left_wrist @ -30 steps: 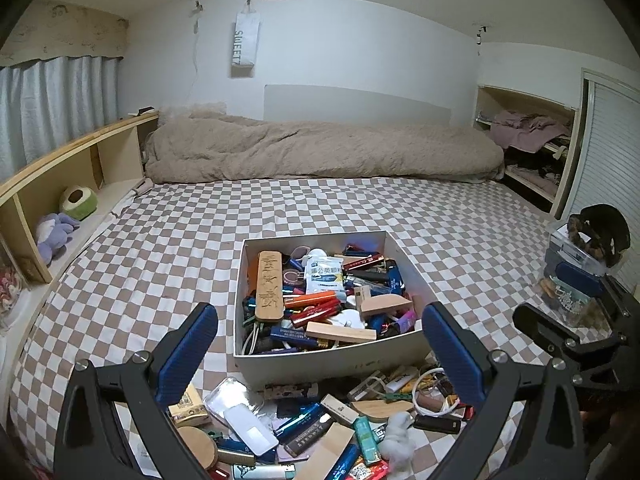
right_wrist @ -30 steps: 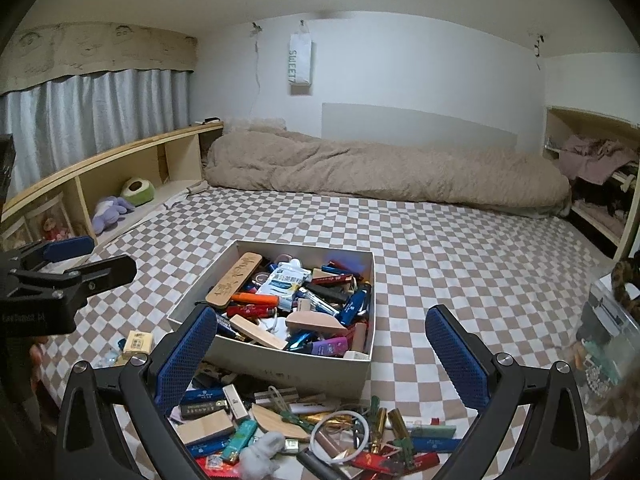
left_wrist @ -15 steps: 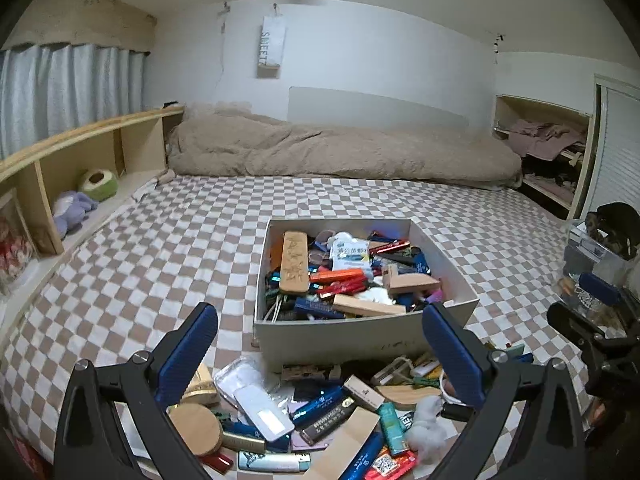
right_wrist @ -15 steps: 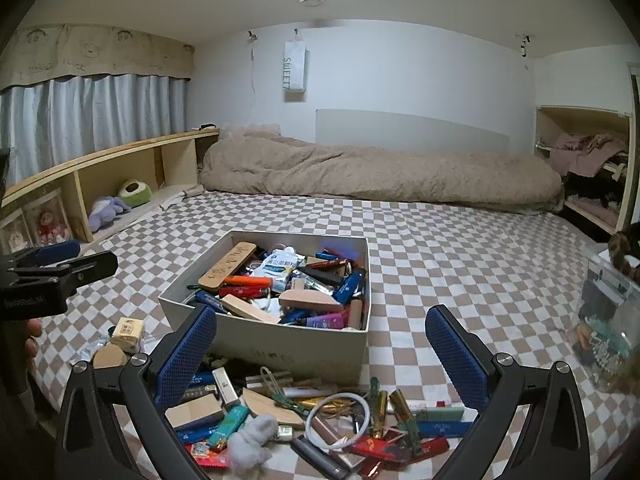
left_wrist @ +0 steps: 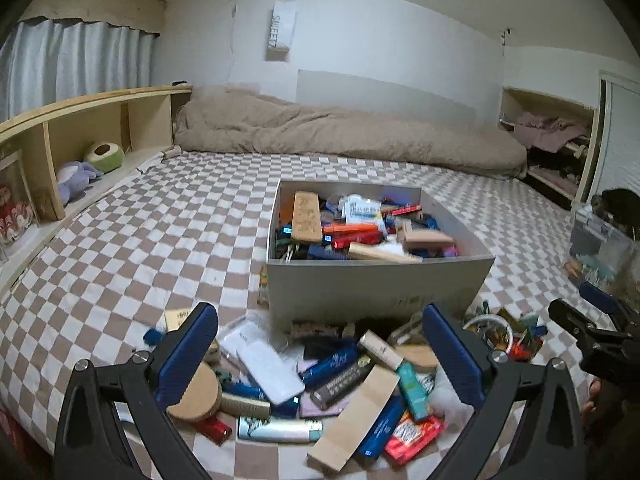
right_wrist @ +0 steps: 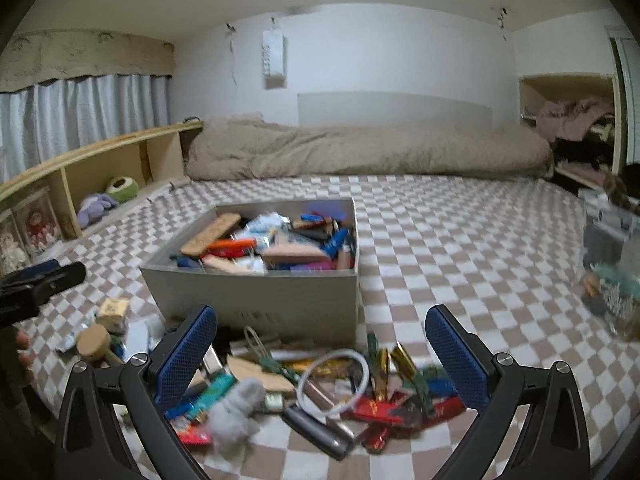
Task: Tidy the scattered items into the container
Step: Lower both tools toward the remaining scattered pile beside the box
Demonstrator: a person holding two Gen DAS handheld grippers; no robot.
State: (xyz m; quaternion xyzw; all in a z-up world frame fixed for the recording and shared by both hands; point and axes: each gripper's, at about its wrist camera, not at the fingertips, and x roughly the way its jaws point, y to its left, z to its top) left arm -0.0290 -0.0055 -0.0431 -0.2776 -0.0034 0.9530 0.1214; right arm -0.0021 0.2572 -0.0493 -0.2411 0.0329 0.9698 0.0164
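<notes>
A grey box (left_wrist: 376, 284) (right_wrist: 256, 296) full of small items stands on the checkered bed. A heap of scattered items (left_wrist: 332, 380) (right_wrist: 320, 384) lies in front of it: tubes, a white case (left_wrist: 270, 370), a cork disc (left_wrist: 196, 392), a tan card (left_wrist: 356, 416), a white ring (right_wrist: 334, 380), a grey fluffy ball (right_wrist: 236, 408). My left gripper (left_wrist: 320, 352) hangs open over the heap's left part, holding nothing. My right gripper (right_wrist: 322, 352) is open and empty above the heap's right part.
A rolled beige duvet (left_wrist: 344, 136) lies along the far wall. Wooden shelves (left_wrist: 84, 128) with soft toys run down the left side. A clear bin (left_wrist: 600, 248) stands at the right edge. The other gripper shows at the right (left_wrist: 592, 328) and at the left (right_wrist: 36, 284).
Both grippers have come lower and nearer to the heap in front of the box, so the box looks larger and flatter. Both stay open and empty.
</notes>
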